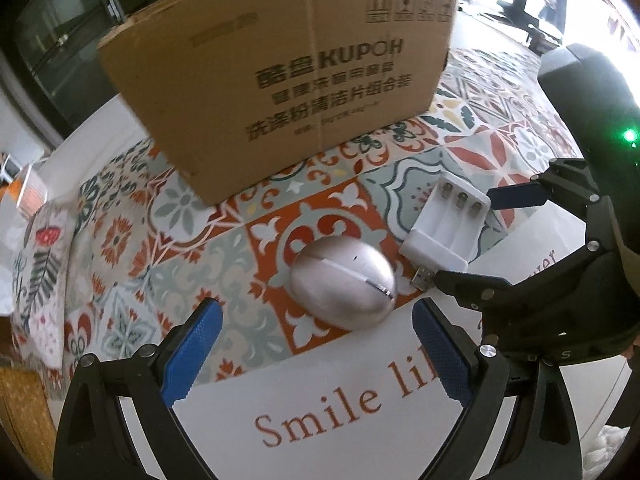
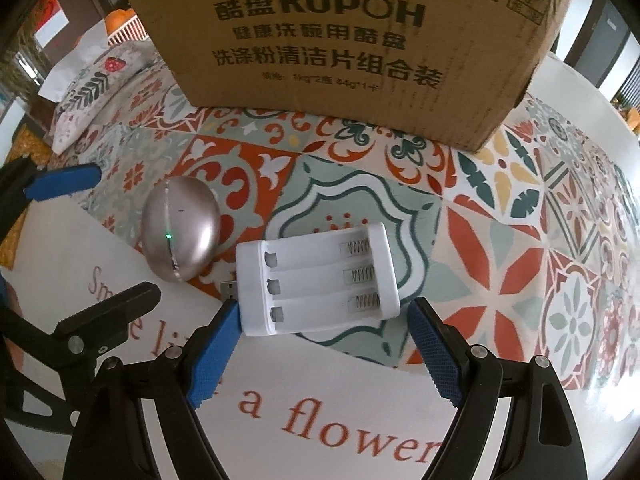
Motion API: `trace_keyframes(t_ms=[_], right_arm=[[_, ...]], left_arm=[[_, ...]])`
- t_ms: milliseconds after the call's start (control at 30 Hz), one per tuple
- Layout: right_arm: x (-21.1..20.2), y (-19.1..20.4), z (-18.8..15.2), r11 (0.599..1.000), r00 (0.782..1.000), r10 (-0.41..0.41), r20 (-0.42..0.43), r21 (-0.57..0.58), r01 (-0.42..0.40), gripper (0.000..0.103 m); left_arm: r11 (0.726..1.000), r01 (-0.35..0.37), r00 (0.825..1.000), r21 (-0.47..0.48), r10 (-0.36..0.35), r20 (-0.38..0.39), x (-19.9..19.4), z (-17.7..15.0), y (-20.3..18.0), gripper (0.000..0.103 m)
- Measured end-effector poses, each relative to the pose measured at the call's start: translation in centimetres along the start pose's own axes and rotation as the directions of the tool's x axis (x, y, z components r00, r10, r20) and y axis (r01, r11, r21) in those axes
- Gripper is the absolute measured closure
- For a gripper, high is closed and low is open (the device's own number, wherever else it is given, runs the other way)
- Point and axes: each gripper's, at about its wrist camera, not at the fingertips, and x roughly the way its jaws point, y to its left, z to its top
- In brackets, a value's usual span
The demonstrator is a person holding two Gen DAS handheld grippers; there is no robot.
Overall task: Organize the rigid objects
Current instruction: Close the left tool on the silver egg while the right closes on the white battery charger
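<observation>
Blue pads of the right hand-held gripper (image 2: 324,344) spread wide around the white battery charger (image 2: 320,280), one pad touching, nothing clamped. Left hand-held gripper (image 1: 318,344) gapes empty too, the silver egg-shaped gadget (image 1: 344,284) just ahead at twelve o'clock. Both items sit on the patterned surface (image 2: 500,240); the cardboard box (image 2: 340,48) waits beyond. Looks like sorting's barely begun.

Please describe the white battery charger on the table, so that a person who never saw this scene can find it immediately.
Find the big brown cardboard box on the patterned tablecloth. In front of it lies a flat white plastic battery charger, between the open blue fingers of the right gripper. Unlike the smooth silver egg-shaped object beside it, it is rectangular, with three empty slots, metal springs and a USB plug.
</observation>
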Motion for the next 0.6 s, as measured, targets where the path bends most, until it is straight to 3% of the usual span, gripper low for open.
trace_keyframes(t_ms=[300, 600], right_arm=[[-0.4, -1.5, -0.3, 0.998, 0.998, -0.051, 0.029, 0.026, 0.050, 0.024], [-0.7, -2.9, 0.0, 0.997, 0.995, -0.065, 0.070, 0.048, 0.062, 0.026]], left_arm=[[0.999, 0.038, 0.999, -0.021, -0.039, -0.022, 2.3, 0.8, 0.0, 0.008], [0.994, 0.097, 0.994, -0.055, -0.099, -0.042, 3.6, 0.9, -0.1, 0.033]])
